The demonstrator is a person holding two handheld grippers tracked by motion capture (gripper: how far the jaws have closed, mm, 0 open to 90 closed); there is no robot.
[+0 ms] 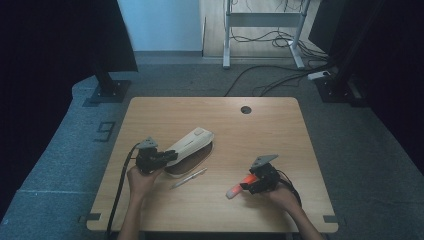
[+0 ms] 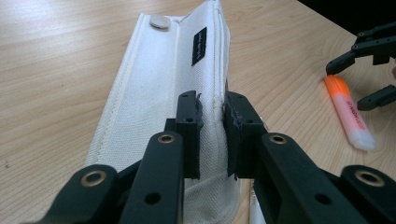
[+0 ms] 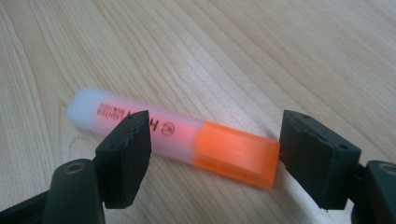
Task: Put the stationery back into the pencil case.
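A white fabric pencil case lies tilted on the wooden table, its near end lifted. My left gripper is shut on that end; in the left gripper view the jaws pinch a fold of the pencil case near its seam. An orange highlighter with a pale body lies flat at the front right. My right gripper stands open over it. In the right gripper view the highlighter lies crosswise between the spread jaws of the right gripper, and the pads do not press on it.
A slim silver pen lies in front of the case. A round cable hole sits near the table's far edge. Dark stands, a desk frame and cables are on the floor beyond the table.
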